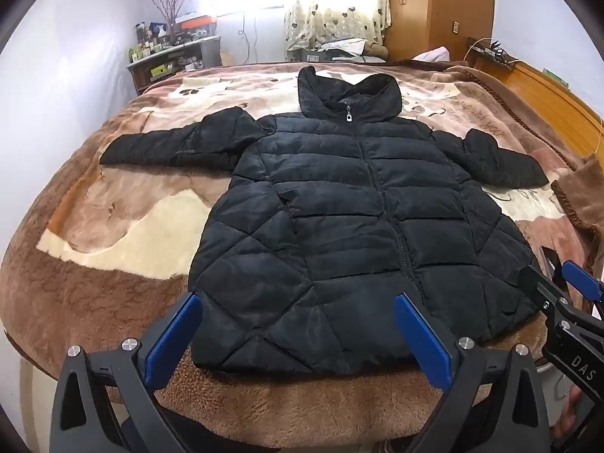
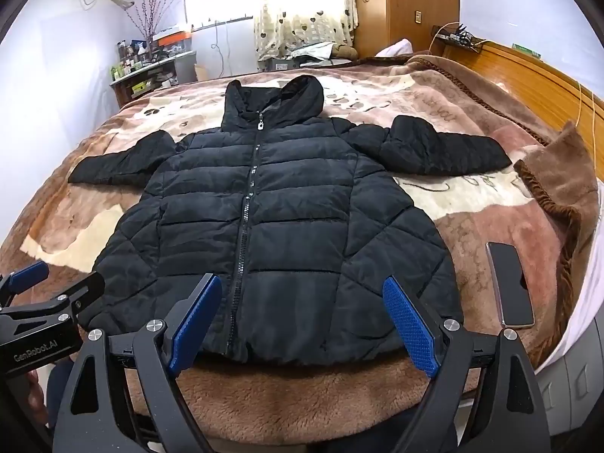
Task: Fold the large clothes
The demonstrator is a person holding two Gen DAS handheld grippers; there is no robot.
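A black quilted hooded jacket (image 1: 339, 219) (image 2: 264, 219) lies flat on the bed, front up, zipped, hood far from me, both sleeves spread to the sides. My left gripper (image 1: 298, 324) hangs above the near hem, left of the zip, jaws wide open with nothing between the blue pads. My right gripper (image 2: 302, 313) hovers over the near hem around the zip's right side, also wide open and empty. Each gripper shows at the edge of the other's view: the right gripper (image 1: 558, 283) and the left gripper (image 2: 56, 283).
A brown and cream fleece blanket (image 1: 113, 234) (image 2: 472, 222) covers the bed. A phone (image 2: 509, 283) lies on it right of the jacket. A wooden headboard (image 2: 528, 75) runs along the right; a cluttered shelf (image 1: 170, 53) and wardrobe (image 1: 434, 7) stand at the back.
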